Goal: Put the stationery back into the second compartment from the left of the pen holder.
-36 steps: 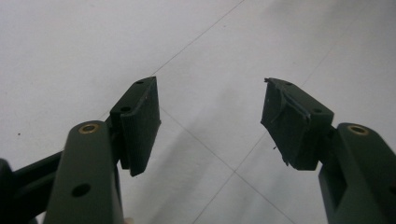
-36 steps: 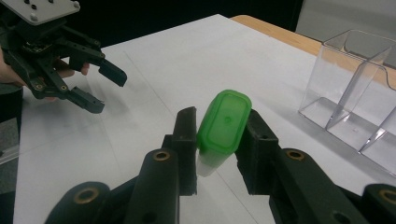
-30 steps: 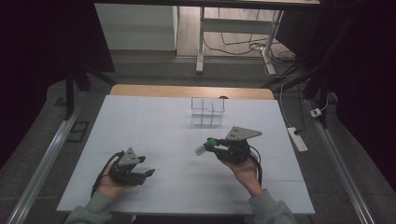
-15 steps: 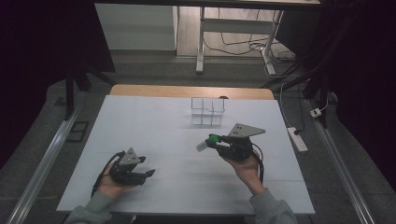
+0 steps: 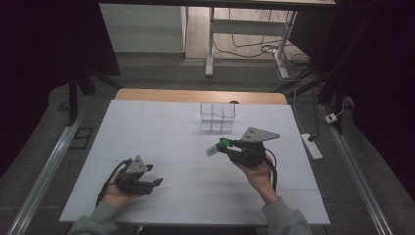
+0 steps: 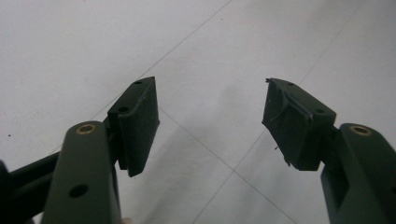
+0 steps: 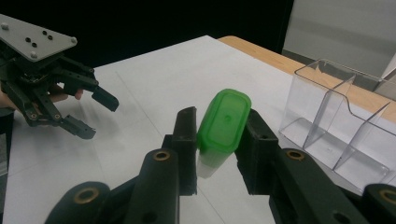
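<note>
Right claw clamps a green-capped tube, seemingly clear of the organizer; left claw gapes.

A: Surroundings? Dim room, grey floor, white-topped table with wood far edge.
B: Noted. White desk legs beyond, loose cables, power strip on floor at right.

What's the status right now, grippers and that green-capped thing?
Left gripper open, empty, low over the table. Right gripper shut on green-capped container, held above the table. Clear divided bin just ahead. Nothing between them.
</note>
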A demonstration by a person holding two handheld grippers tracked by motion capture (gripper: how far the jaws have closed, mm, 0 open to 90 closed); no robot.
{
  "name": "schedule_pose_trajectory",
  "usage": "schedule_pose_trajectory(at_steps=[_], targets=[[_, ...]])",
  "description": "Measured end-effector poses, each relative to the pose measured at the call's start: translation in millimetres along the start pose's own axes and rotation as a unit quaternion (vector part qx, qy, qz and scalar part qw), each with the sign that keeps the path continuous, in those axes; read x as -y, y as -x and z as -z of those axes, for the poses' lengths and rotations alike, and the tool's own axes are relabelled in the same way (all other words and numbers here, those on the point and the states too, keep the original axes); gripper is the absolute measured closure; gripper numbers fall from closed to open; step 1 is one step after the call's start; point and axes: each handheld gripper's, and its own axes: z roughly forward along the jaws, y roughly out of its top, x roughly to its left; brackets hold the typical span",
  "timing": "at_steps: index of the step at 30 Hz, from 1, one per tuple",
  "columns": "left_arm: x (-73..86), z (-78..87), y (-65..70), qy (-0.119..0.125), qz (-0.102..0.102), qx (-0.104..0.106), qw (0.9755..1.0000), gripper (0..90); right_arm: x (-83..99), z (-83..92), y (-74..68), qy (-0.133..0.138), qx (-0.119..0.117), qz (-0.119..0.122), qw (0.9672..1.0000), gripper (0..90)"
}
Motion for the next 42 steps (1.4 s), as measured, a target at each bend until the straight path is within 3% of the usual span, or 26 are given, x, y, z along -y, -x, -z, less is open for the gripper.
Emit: schedule_pose_trajectory(at_steps=[29,42], targets=[[-0.6,-0.7,0.2,-0.001,-0.007,-0.001,1.0,34.9,-10.7,-1.4,5.4,0.007,0.008,0.004,0.9999,69.5],[-0.9,0.5,-0.5,0.002,-0.004,-0.001,1.0,34.9,-14.6,-7.7,27.6,-0.011,0.036,-0.001,0.9993,69.6]])
